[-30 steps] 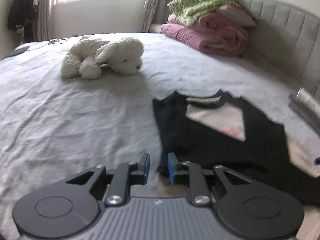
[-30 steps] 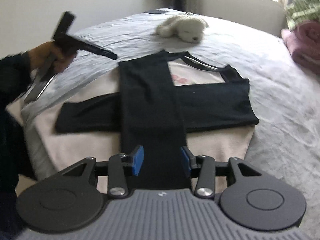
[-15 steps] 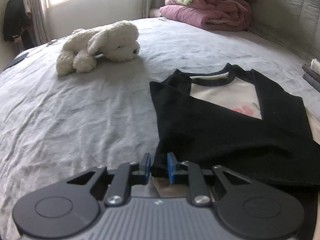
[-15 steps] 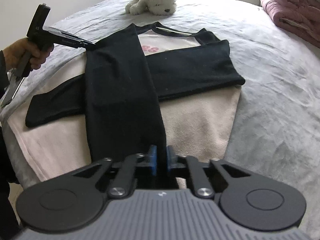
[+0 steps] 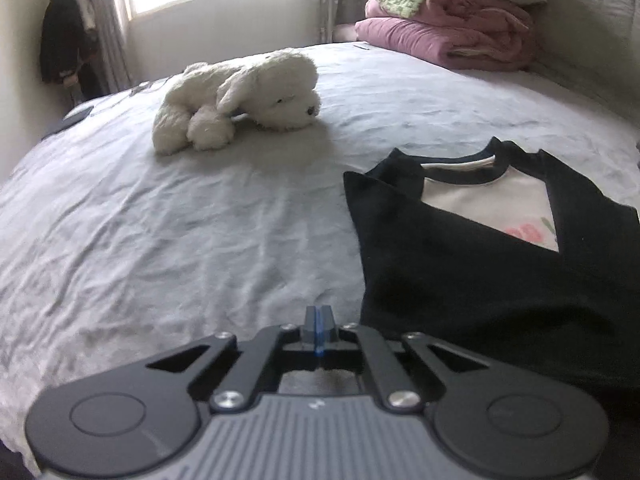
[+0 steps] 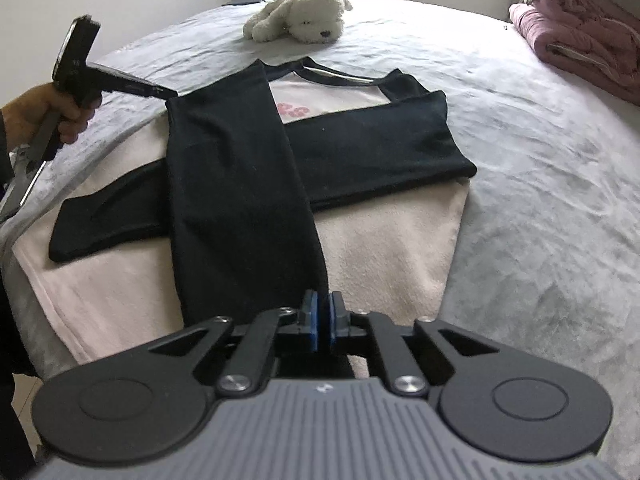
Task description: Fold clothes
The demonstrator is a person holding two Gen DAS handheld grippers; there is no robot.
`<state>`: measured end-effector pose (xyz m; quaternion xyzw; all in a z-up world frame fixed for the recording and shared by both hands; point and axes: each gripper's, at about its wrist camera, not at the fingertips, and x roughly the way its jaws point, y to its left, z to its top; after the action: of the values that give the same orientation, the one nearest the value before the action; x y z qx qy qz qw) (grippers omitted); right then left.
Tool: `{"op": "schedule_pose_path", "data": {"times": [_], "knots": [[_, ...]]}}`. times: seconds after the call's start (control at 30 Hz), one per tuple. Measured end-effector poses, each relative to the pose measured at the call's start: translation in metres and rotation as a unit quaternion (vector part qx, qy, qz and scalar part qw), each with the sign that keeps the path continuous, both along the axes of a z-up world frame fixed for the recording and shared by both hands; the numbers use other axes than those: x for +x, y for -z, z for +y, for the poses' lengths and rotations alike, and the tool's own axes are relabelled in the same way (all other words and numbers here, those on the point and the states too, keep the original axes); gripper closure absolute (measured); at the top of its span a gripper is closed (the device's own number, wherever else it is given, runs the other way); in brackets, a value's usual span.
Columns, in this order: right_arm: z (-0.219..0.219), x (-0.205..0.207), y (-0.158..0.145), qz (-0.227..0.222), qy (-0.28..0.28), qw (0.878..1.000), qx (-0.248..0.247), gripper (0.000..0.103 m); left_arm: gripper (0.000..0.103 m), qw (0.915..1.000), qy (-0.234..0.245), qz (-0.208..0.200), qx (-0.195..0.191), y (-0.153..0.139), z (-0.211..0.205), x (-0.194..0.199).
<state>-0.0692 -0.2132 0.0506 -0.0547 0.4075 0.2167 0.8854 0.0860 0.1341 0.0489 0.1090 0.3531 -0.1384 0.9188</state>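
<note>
A cream shirt (image 6: 380, 248) with black sleeves lies flat on the grey bed. One black sleeve (image 6: 240, 200) is folded down its middle, over the other sleeve (image 6: 380, 152) that crosses it. My right gripper (image 6: 322, 322) pinches the near end of that lengthwise sleeve; its jaws are opening slightly, with dark cloth between the pads. My left gripper (image 5: 319, 326), held in a person's hand (image 6: 48, 116), is shut at the sleeve's far left corner (image 6: 172, 98). The black edge (image 5: 368, 280) lies just right of its pads, and no cloth shows between them.
A white plush dog (image 5: 240, 96) lies beyond the collar. Folded pink and green blankets (image 5: 452, 28) are stacked by the padded headboard. A dark flat object (image 6: 244, 0) rests at the bed's far edge. Grey sheet (image 5: 160, 260) spreads left of the shirt.
Both pairs of jaws have closed: the right from a wide gap onto the sleeve end, the left from a small gap until its pads meet. The left gripper turned a little.
</note>
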Motion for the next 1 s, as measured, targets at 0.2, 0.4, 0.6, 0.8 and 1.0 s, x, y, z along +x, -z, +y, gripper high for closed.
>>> {"op": "schedule_pose_path", "data": {"times": [0.2, 0.4, 0.6, 0.8, 1.0], "knots": [[-0.001, -0.005, -0.009, -0.031, -0.001, 0.999, 0.017, 0.092, 0.101, 0.9993, 0.01, -0.036, 0.008, -0.02, -0.012, -0.015], [0.022, -0.009, -0.004, -0.036, -0.044, 0.998, 0.019, 0.089, 0.101, 0.9962, 0.076, -0.04, 0.009, -0.026, -0.056, -0.045], [0.05, -0.018, 0.002, -0.041, -0.102, 0.994, 0.014, 0.089, 0.1, 0.993, 0.117, -0.008, 0.012, -0.014, -0.087, -0.069], [0.061, -0.02, 0.013, -0.023, -0.12, 0.992, -0.019, 0.088, 0.099, 0.9909, 0.123, 0.026, 0.048, 0.007, -0.1, -0.082], [0.063, -0.027, 0.006, -0.049, -0.13, 0.99, -0.005, 0.086, 0.098, 0.9916, 0.119, 0.028, 0.043, 0.003, -0.095, -0.088]]}}
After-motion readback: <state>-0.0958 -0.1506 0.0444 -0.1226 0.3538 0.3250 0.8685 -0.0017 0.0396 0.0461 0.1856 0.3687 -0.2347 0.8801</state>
